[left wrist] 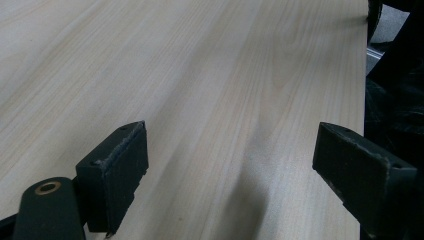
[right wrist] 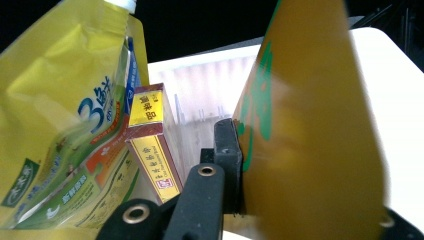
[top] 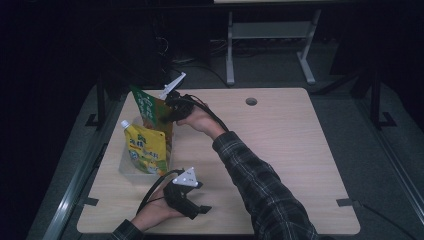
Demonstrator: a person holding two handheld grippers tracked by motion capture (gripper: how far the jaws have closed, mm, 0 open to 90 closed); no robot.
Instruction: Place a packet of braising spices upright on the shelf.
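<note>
Right gripper [right wrist: 235, 165]: my jaws pinch the orange packet [right wrist: 310, 125], tilted above the clear bin [top: 131, 167].
Left gripper [left wrist: 230, 175]: spread wide, idle over the table [left wrist: 200, 75].
Risk: packet may snag the yellow pouch [top: 145, 147] or small box [right wrist: 150, 140] — thin grip could slip.

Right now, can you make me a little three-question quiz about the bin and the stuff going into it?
1. True or false: the right gripper has its fingers shut on the orange packet.
2. What stands in the clear bin between the orange packet and the yellow pouch? A) a small box B) a spoon C) a cup
3. Fill in: the left gripper is ____ over the bare table.

Key: 1 true; 2 A, the small box; 3 open.
</note>
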